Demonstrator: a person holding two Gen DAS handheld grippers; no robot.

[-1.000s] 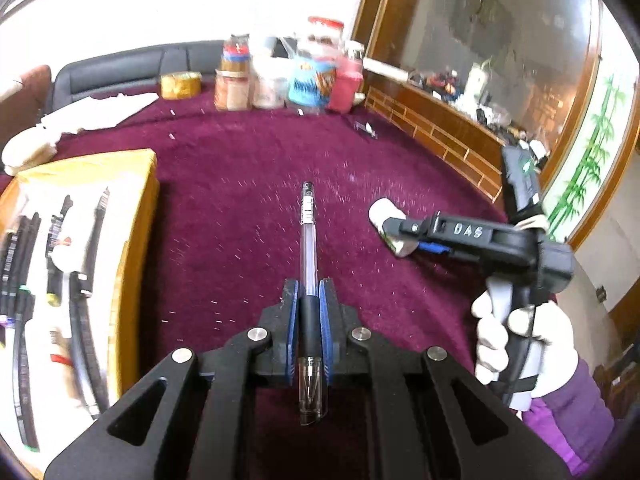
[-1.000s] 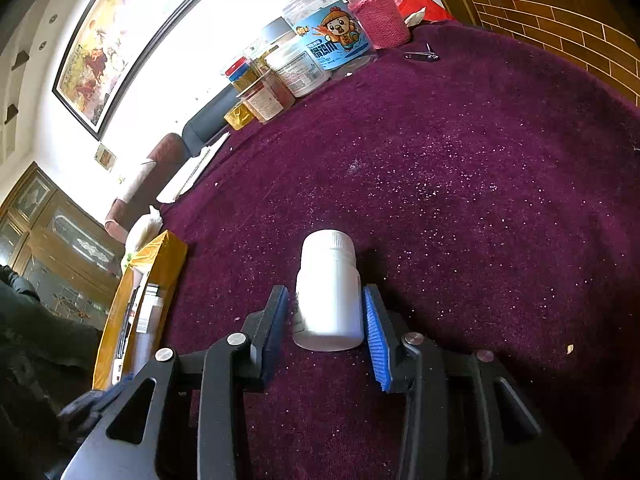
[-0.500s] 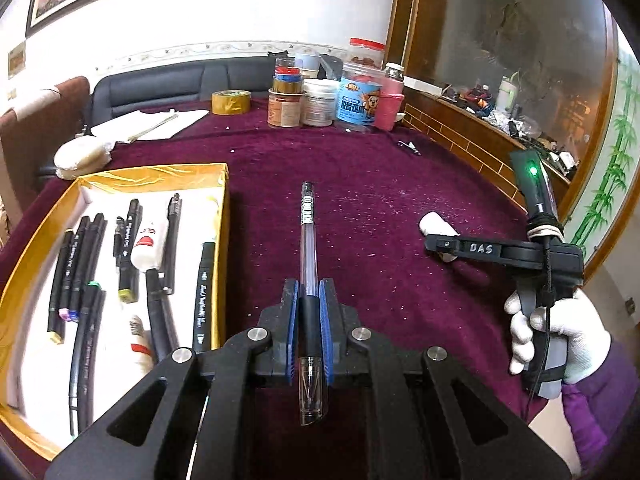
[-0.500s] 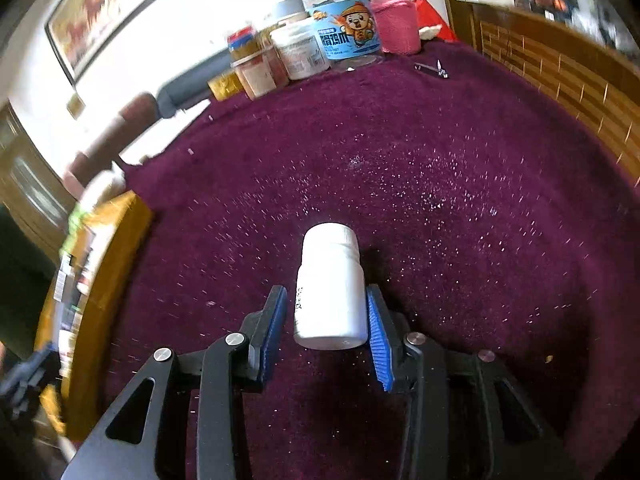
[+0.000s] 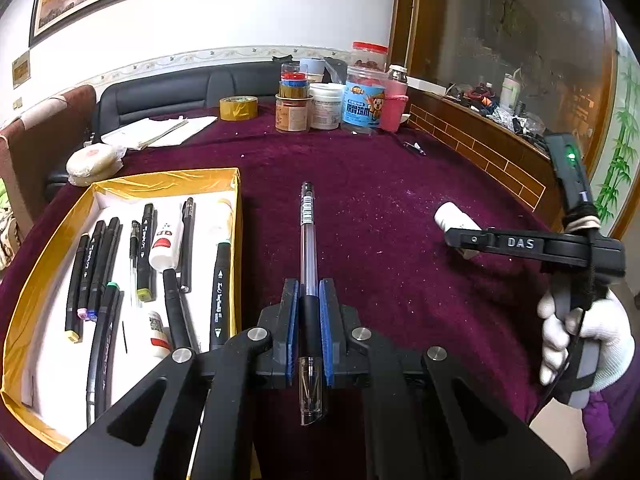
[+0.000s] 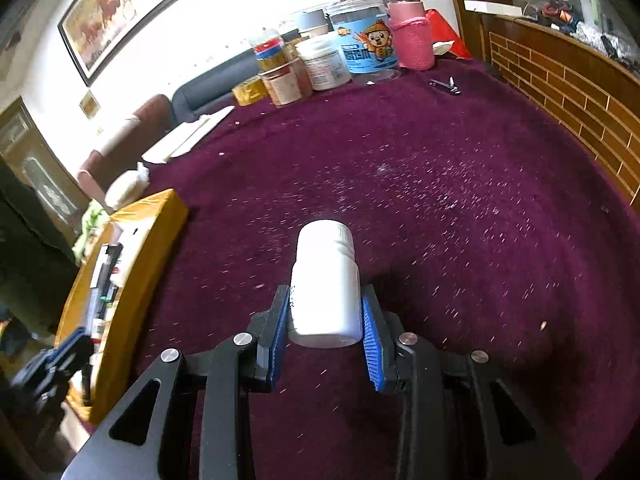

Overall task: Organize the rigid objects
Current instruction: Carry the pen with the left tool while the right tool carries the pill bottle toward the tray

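I have both sets of tongs loaded now. My left tongs [image 5: 308, 312] are clamped tight on the clear plastic gel pen with the black grip [image 5: 308, 256], which lies straight along the fingers with its capped end pointing away from me, held above the maroon velvet tabletop [image 5: 380, 208]. My right tongs [image 6: 326, 322] have just been closing, and the small white plastic bottle with a ribbed screw cap [image 6: 325, 280] sits between the blue pads, which now press on both its sides; a second ago there was a visible gap on each side and the bottle rested on the cloth. From the left camera I can see the same bottle held in those tongs clear of the cloth, with my gloved right hand [image 5: 580, 336] on the handle.

The other change is in framing: a second ago only a sliver of the yellow cardboard box with the white lining [image 5: 236, 216] showed at the left edge, and now nearly all of it is in view, with black markers, pens and small white tubes lying in rows inside. I judge that both pickups are finished and the carry towards the box has begun. The pen should go in first, laid parallel to the markers; the bottle may roll, so I would set it against a wall of the box.
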